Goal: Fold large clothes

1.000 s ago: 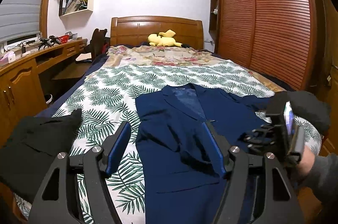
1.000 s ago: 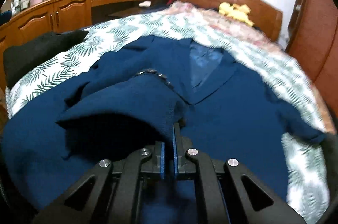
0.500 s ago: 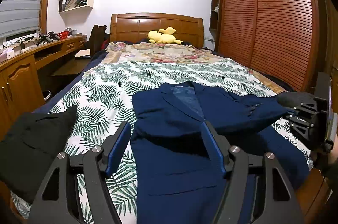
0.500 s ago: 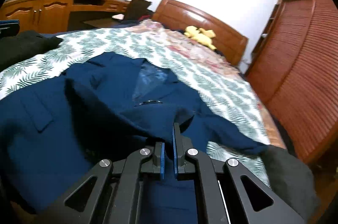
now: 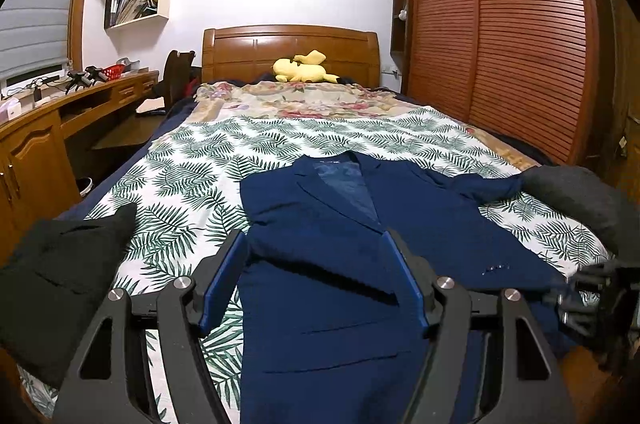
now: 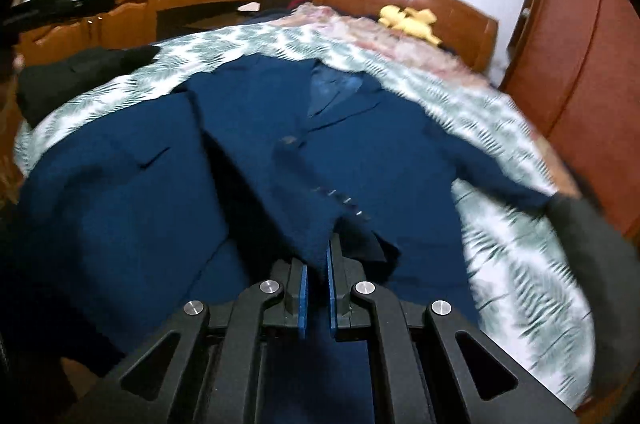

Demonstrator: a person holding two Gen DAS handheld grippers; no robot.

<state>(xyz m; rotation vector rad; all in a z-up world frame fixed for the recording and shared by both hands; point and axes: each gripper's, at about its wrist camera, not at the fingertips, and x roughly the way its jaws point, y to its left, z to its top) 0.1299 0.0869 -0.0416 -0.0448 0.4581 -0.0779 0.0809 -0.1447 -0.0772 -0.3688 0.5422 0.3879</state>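
Sleeve (image 6: 320,208) seemingly drawn further right

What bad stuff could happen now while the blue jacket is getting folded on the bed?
The right gripper is shut on just the edge of the jacket's sleeve, so the cloth might slip out and flop back. The blue jacket lies near the bed's foot, so pulling could drag it off the leaf-print sheet. The left gripper is open and holds nothing, so the body may bunch up.

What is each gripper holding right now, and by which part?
The right gripper is shut on the navy blazer, pinching the cuff end of a sleeve. The left gripper is open, holding nothing.
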